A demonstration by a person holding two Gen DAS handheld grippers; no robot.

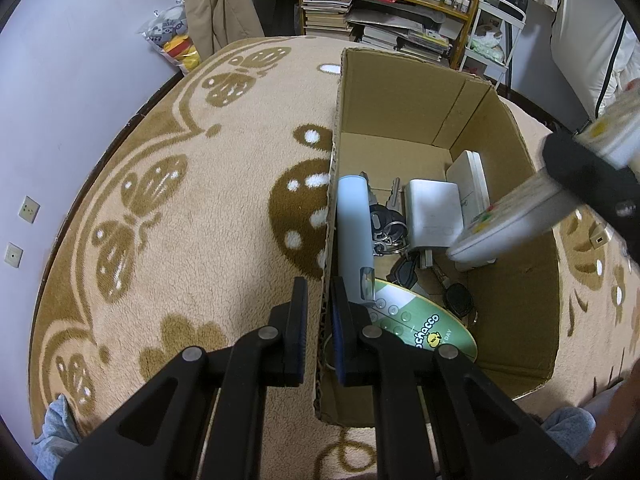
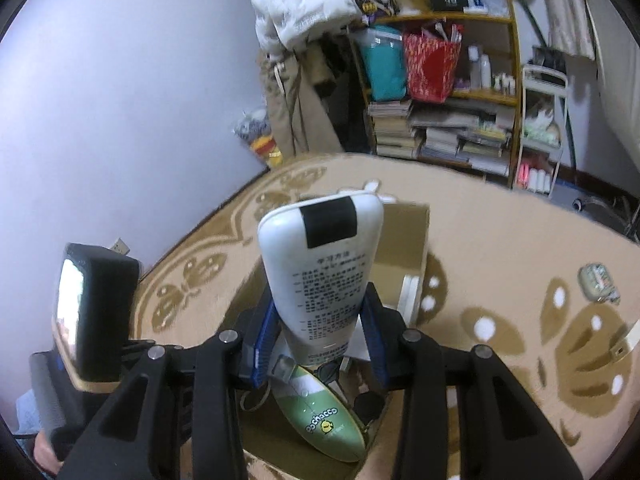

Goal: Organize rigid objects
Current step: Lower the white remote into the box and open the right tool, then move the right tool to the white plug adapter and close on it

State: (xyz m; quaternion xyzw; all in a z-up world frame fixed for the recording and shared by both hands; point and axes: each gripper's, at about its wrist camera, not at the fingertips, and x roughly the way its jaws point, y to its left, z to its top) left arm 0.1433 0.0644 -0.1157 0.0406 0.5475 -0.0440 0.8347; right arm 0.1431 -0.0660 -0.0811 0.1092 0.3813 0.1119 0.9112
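Observation:
An open cardboard box (image 1: 400,92) sits on the patterned carpet. My left gripper (image 1: 320,304) is shut on the box's left wall (image 1: 329,240). Inside lie a pale blue cylinder (image 1: 354,232), keys (image 1: 386,224), a silver power bank (image 1: 434,214), a white flat case (image 1: 468,176) and a green oval fan (image 1: 424,328). My right gripper (image 2: 320,328) is shut on a white remote control (image 2: 320,264) and holds it above the box; it shows at the right of the left wrist view (image 1: 508,224), tip down over the box's right side.
A small patterned case (image 2: 600,282) and a small white item (image 2: 624,346) lie on the carpet right of the box. A crowded bookshelf (image 1: 384,20) and a white rack (image 1: 492,36) stand at the back. A wall (image 1: 80,60) runs along the left.

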